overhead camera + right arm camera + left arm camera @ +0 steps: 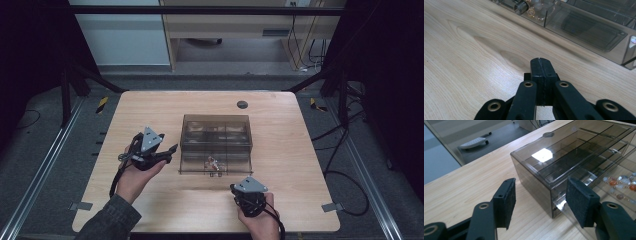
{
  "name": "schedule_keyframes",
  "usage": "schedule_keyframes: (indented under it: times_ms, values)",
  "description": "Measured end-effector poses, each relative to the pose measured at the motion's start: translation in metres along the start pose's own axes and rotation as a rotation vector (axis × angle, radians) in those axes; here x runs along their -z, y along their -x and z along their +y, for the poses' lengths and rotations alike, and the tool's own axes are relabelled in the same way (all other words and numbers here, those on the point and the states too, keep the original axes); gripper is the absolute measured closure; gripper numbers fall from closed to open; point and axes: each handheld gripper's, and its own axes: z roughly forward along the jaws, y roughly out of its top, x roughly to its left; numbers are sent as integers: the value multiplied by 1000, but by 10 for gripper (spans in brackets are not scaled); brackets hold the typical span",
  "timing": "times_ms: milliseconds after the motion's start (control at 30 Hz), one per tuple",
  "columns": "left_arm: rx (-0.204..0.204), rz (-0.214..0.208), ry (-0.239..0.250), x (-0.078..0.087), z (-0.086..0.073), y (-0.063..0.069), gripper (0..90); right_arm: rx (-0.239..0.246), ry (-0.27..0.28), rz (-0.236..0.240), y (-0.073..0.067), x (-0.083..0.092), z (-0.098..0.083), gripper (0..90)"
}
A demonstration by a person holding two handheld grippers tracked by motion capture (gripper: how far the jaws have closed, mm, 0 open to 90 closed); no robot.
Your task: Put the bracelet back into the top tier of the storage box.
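Note:
A smoky see-through drawer box (216, 131) stands at the middle of the wooden table (145, 110). Its lowest drawer (200, 165) is pulled out toward me, and a beaded piece of jewellery (213, 163) lies in it. My left gripper (171, 151) hovers just left of the box with its jaws apart and nothing pressed between them. In the left gripper view, the left gripper (541, 192) frames the box's near corner (534, 175), with the beads (621, 182) at the right. My right gripper (235, 189) rests in front of the drawer; the right gripper (541, 62) is shut on nothing, with the jewellery (534, 10) ahead.
A dark round grommet (242, 104) sits in the tabletop behind the box. Metal rails (45, 160) run along both sides of the table, and cables (345, 175) lie on the floor at the right. A desk (225, 25) stands beyond the far edge.

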Motion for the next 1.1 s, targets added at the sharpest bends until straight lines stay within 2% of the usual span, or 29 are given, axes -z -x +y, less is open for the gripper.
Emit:
schedule_keyframes:
  times_ms: [67, 133, 167, 267, 433, 600, 667, 800, 900, 1100]
  values:
    - [18, -16, -10, -3, 5, 3, 459, -4, -2, -5, -1, 0, 0, 900]
    - [13, -20, -5, -8, 10, 4, 481, 1, 0, -11, -1, 0, 0, 900]
    - [24, -29, -10, -10, 11, 5, 495, 2, 0, -11, -1, 0, 0, 900]
    - [22, -40, -8, -16, 17, 8, 568, 2, 1, -10, -1, 0, 0, 900]
    - [45, -59, -7, -26, 26, 10, 660, 9, 3, -13, -2, 0, 0, 900]
    - [69, -77, -9, -34, 31, 12, 750, 7, 5, -12, -3, 0, 1, 900]
    - [68, -87, -8, -37, 33, 12, 786, 4, 6, -16, -4, 0, 1, 900]
    - [93, -124, 14, -42, 35, 13, 859, 15, 8, -18, -4, 0, 1, 900]
    - [89, -128, 4, -45, 35, 14, 899, 11, 7, -18, -6, 1, 1, 900]
    - [86, -132, -16, -52, 36, 15, 900, 16, 9, -19, -6, 0, 1, 900]
